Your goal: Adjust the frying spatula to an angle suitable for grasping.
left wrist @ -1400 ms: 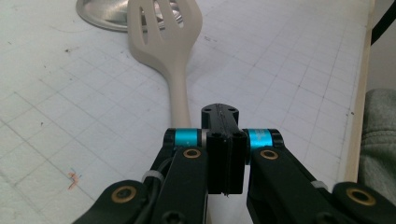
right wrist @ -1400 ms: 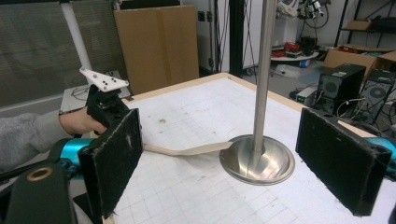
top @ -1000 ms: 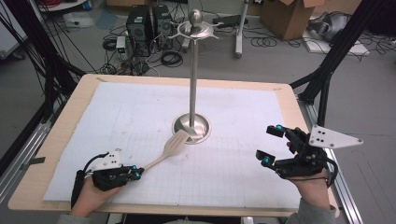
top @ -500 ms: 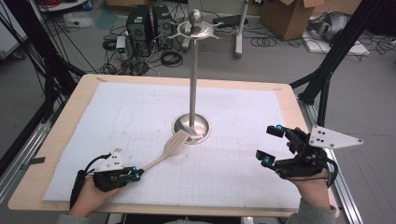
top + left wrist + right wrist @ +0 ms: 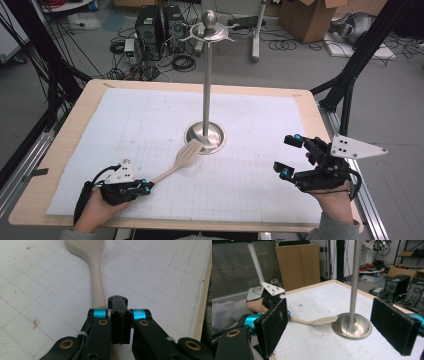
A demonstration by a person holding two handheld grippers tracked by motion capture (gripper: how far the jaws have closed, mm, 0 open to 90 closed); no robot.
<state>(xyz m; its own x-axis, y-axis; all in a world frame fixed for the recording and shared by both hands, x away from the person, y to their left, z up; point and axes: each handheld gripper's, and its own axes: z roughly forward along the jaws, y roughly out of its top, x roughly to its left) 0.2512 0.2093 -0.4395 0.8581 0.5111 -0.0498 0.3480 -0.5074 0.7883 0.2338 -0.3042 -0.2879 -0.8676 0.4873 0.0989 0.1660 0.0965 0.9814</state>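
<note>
I have the left tongs (image 5: 145, 187) at the near left of the table (image 5: 65, 145), clamped flat on the handle end of a wooden slotted spatula (image 5: 181, 161). The spatula's long axis runs diagonally from my left hand (image 5: 92, 210) toward the far right, its slotted head pointing at the middle of the table. The head lies against the near-left rim of the round steel base of the tall metal stand (image 5: 206, 100); from the right tongs' view the blade (image 5: 322, 320) touches that base (image 5: 352, 326). In the left tongs' view the handle (image 5: 97, 287) passes straight ahead from between the closed jaws. My right tongs (image 5: 289, 156) sit at the near right, spread wide and gripping nothing, well apart from the spatula, over the white gridded mat (image 5: 260, 175).
</note>
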